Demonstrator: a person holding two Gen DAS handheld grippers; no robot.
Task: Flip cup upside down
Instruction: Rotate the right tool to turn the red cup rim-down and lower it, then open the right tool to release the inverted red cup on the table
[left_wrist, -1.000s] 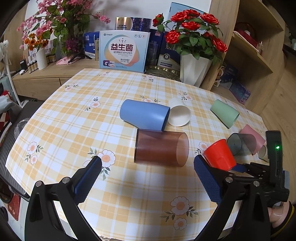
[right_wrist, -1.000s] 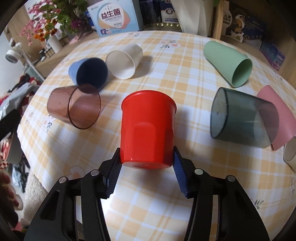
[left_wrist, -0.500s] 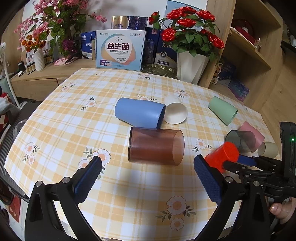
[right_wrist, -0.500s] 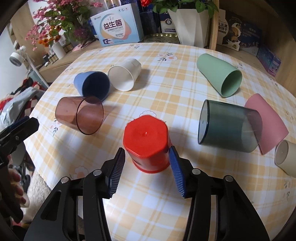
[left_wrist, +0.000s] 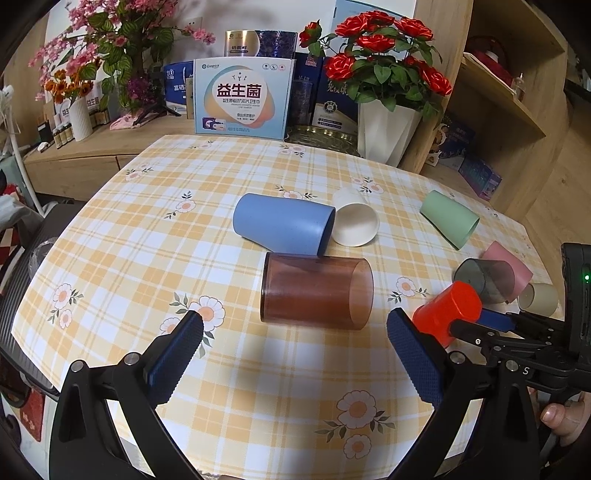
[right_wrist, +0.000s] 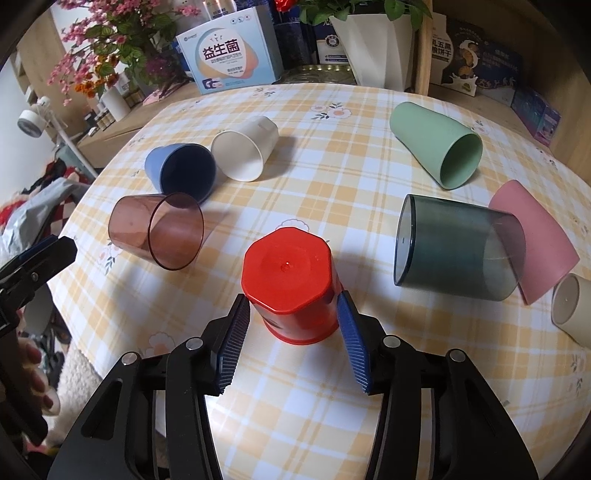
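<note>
Right gripper (right_wrist: 291, 328) fingers are gripping the red cup (right_wrist: 291, 280), base up near the tabletop (right_wrist: 332, 166); next, lowering and releasing; left gripper (left_wrist: 295, 350) fingers are gaping, idle.

left gripper (left_wrist: 291, 350): we hold it low and level, jaws spread wide, nothing between them | right gripper (right_wrist: 291, 332): we angle it downward, blue pads flanking the red cup (right_wrist: 290, 282), left pad touching, right pad's contact unclear

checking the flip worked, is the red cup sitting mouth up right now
No, the red cup stands mouth down on the tablecloth, its closed base facing up between the right gripper fingers.
</note>
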